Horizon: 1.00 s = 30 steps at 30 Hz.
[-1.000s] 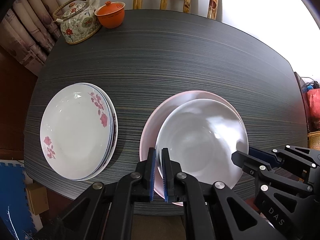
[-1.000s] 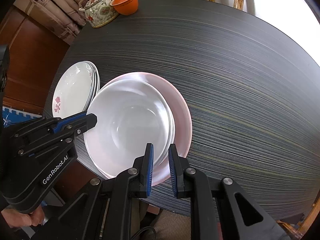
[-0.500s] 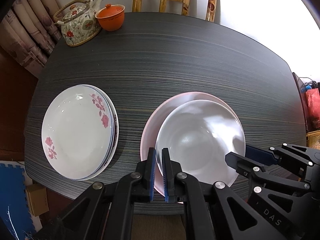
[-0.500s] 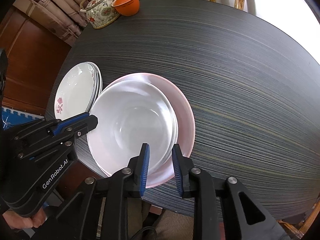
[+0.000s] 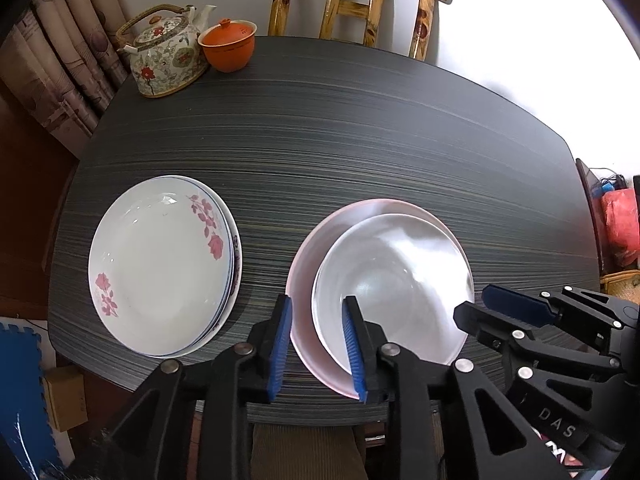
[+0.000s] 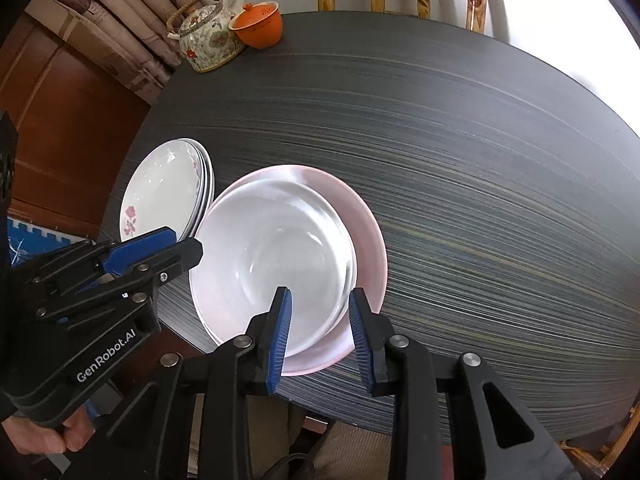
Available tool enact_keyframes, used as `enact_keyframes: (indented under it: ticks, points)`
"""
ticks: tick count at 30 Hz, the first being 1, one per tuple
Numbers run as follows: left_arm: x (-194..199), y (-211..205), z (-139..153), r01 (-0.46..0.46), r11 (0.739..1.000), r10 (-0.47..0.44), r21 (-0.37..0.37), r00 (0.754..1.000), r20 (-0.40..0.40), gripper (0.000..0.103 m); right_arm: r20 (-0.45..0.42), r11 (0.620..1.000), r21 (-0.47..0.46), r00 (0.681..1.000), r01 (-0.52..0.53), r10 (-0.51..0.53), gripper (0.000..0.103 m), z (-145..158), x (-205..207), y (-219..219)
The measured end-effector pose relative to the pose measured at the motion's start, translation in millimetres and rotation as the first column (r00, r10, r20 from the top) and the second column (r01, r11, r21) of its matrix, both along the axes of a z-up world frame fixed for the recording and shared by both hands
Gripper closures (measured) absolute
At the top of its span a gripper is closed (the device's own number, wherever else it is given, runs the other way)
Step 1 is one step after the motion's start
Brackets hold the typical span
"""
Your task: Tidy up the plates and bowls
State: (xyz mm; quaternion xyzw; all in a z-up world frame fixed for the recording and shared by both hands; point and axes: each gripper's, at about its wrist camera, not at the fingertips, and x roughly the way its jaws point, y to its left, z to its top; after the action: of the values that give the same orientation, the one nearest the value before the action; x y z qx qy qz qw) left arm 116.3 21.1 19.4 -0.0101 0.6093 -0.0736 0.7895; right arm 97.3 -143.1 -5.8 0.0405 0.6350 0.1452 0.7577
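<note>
Near the front edge of the bench, toward its right half, your white bowl sits nested in the wider pink plate, pushed to that plate's right so a crescent of pink shows on the left. In the right wrist view the same white bowl lies inside the pink plate, with the pink rim showing on the far and right sides.

Your left gripper hangs over the front-left rim of that pair; its jaws stand apart with a clear gap and hold nothing, the pink rim lying between them in the view. Your right gripper has its jaws parted about as wide, also empty, over the front-right rim of the bowl and plate. Whether either gripper touches the crockery cannot be told.

At the front-left corner of the bench a stack of white plates with pink flowers rests, just beside the pink plate but apart from it.

At the back-left corner a floral teapot stands touching or nearly touching an orange lidded cup. Beyond the back edge stands a wooden chair.
</note>
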Motion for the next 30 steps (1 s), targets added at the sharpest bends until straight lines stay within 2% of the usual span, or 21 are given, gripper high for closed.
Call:
enact_keyframes:
  ticks: [18, 27, 30]
  points:
    - [-5, 36, -5, -0.118, 0.993, 0.117, -0.033, 0.993, -0.021, 0.074, 0.036, 0.999, 0.012, 0.998, 0.049, -0.049, 0.075, 19, -8, -28]
    - [-3, 44, -18, -0.141, 0.989, 0.139, -0.043, 0.990, -0.034, 0.074, 0.017, 0.997, -0.016, 0.997, 0.081, -0.080, 0.075, 6, -10, -46]
    - [-2, 46, -23, -0.155, 0.986, 0.152, -0.069, 0.987, -0.049, 0.074, 0.005, 0.996, -0.019, 0.996, 0.092, -0.092, 0.075, 0, -10, -51]
